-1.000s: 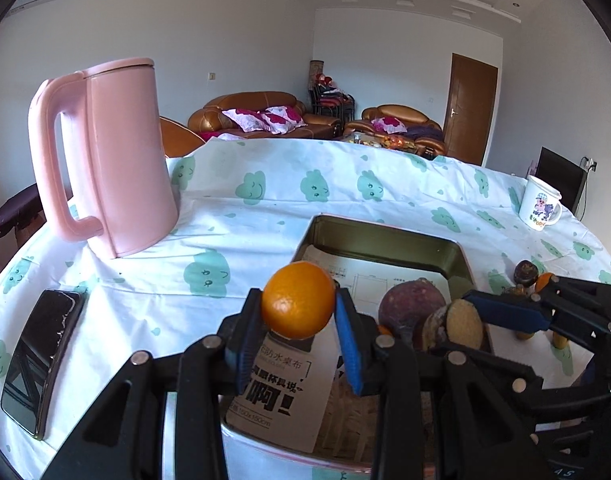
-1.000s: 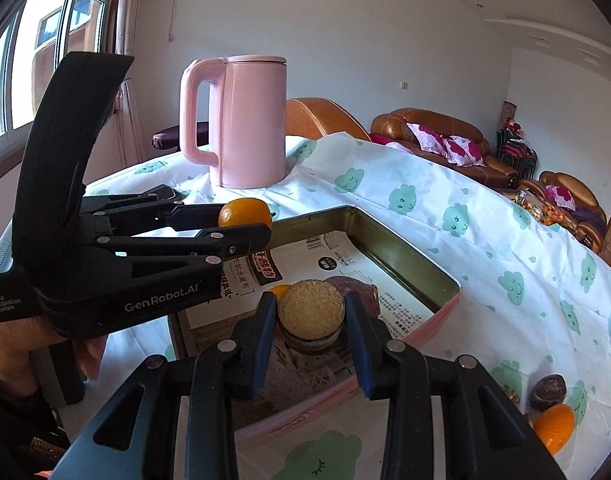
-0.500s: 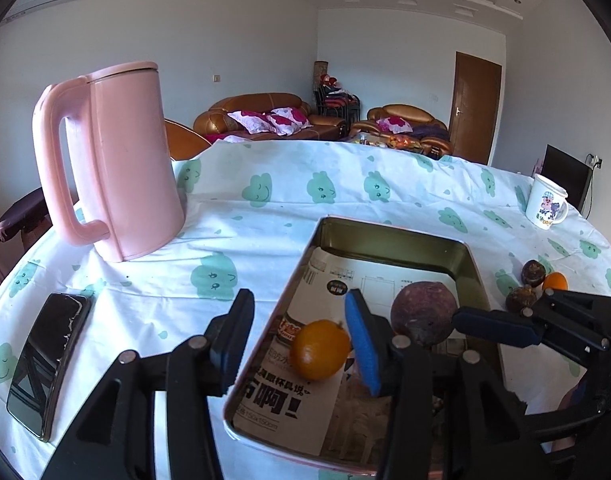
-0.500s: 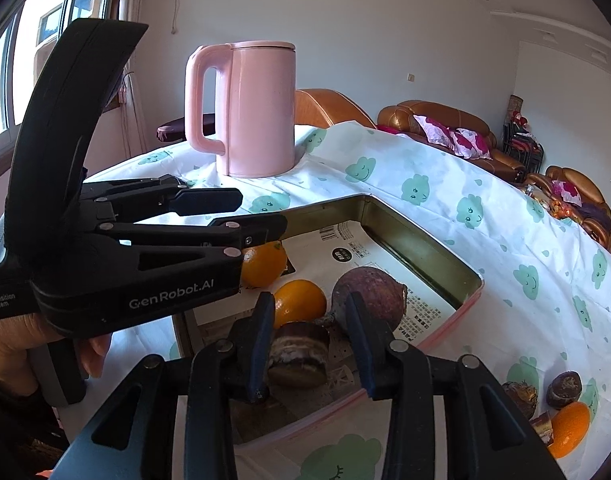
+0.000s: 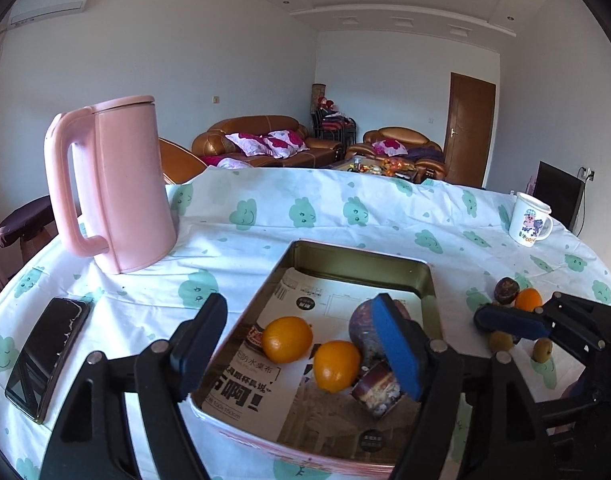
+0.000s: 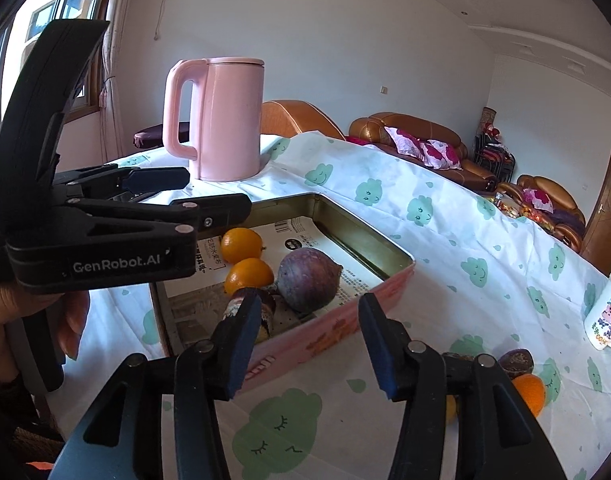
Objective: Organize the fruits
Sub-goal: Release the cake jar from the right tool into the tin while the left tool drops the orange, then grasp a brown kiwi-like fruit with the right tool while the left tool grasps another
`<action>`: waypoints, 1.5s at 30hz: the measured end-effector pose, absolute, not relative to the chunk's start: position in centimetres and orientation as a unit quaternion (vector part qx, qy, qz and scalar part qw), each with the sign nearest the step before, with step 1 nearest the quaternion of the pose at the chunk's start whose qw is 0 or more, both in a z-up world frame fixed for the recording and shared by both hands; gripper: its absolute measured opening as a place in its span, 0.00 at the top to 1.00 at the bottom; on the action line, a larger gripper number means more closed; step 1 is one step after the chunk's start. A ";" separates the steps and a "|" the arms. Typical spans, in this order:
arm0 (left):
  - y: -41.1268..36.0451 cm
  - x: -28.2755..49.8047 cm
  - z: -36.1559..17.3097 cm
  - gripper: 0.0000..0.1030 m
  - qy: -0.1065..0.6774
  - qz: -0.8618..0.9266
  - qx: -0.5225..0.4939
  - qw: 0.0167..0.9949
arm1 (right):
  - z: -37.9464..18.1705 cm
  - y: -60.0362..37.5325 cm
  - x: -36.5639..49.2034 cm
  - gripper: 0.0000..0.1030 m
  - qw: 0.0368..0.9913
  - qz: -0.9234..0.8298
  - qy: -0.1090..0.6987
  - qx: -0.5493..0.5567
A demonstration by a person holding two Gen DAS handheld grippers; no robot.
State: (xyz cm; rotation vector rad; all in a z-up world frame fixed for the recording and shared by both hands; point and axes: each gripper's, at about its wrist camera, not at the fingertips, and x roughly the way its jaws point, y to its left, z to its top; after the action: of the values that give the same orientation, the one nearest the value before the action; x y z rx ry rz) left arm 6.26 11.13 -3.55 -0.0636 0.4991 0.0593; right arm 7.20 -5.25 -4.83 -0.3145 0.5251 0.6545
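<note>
Both our grippers, left (image 5: pixel 301 344) and right (image 6: pixel 305 344), are released and empty; loose small orange (image 6: pixel 527 394) at 4 o'clock may roll if we nudge it while reaching from the pink-sided metal tray (image 6: pixel 345 328).

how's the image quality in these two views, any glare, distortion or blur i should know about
Left wrist view: strong fisheye bending with dark corners; sunlight brightens the tablecloth and the phone screen reflects light; the fruit in the tin tray stays sharp. Right wrist view: same fisheye warp; the window is blown out; the pink kettle and the purple fruit are sharp, with no motion blur.
</note>
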 end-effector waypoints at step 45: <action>-6.2 11.1 -7.5 0.57 0.386 -0.163 0.062 0.906 | -8.2 -21.3 9.7 0.71 0.901 0.230 0.366 -0.028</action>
State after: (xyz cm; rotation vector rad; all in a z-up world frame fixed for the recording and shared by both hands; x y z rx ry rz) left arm 11.07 -6.18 -7.51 0.1278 0.7975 -0.3375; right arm 9.73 -21.34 -8.16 -0.0580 0.7581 0.4749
